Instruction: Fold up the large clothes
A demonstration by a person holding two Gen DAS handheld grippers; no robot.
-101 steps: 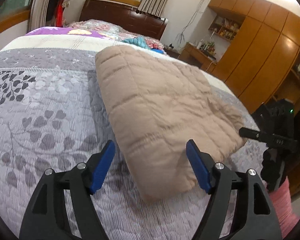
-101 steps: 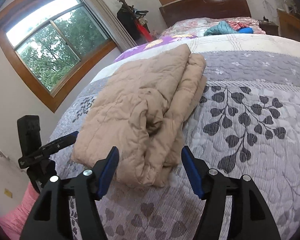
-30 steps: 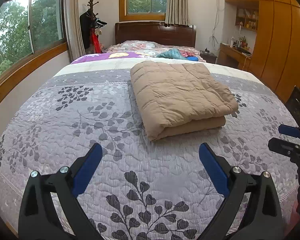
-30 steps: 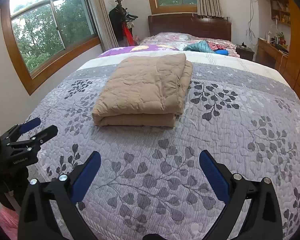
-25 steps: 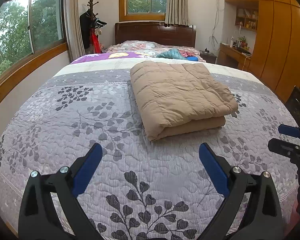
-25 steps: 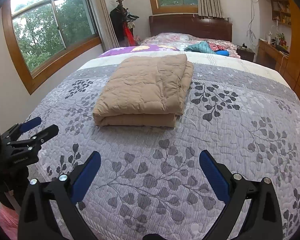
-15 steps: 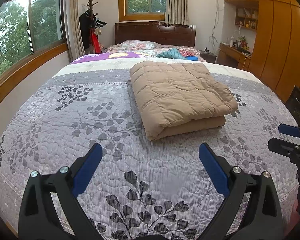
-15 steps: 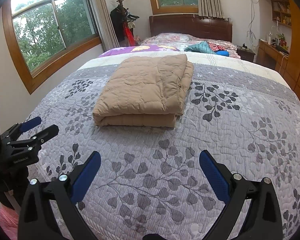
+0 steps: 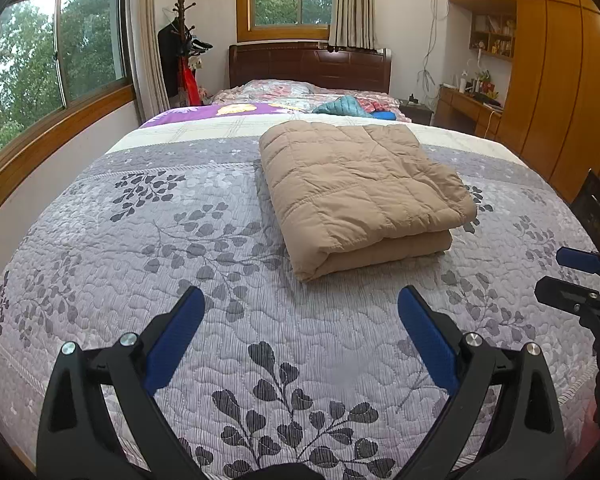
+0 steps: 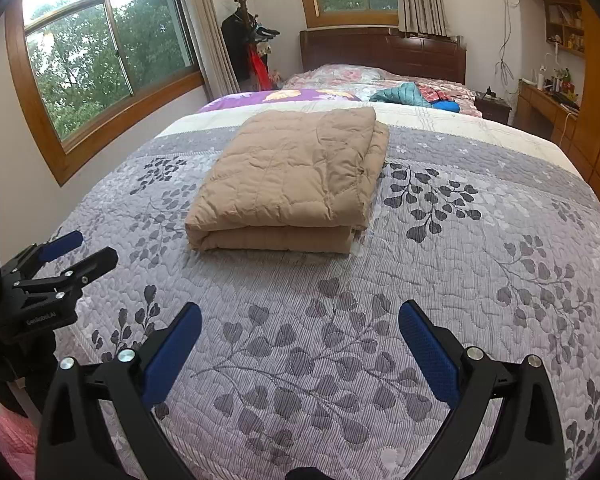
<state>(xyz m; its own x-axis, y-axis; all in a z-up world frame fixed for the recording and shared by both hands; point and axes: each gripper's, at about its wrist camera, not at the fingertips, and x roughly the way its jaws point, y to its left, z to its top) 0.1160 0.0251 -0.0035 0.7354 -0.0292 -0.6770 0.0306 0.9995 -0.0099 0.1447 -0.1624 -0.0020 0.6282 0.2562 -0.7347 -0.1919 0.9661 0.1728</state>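
Note:
A tan quilted garment (image 9: pixel 356 192) lies folded into a thick rectangle on the grey leaf-patterned bedspread (image 9: pixel 140 240); it also shows in the right wrist view (image 10: pixel 296 184). My left gripper (image 9: pixel 300 320) is open and empty, held back over the foot of the bed, well short of the garment. My right gripper (image 10: pixel 300 332) is open and empty, also back from the garment. Each gripper shows at the edge of the other's view: the right gripper (image 9: pixel 576 276) and the left gripper (image 10: pixel 72 256).
The bed has a dark wooden headboard (image 9: pixel 308 64), with pillows and a teal garment (image 9: pixel 344 105) at its head. A window (image 10: pixel 100 56) and a coat stand (image 9: pixel 182 48) are on the left. Wooden wardrobes (image 9: pixel 560 80) and a desk stand on the right.
Since 3.4 s ago both grippers have drawn back from the garment to the foot of the bed and opened wider. Over the last second nothing has visibly moved.

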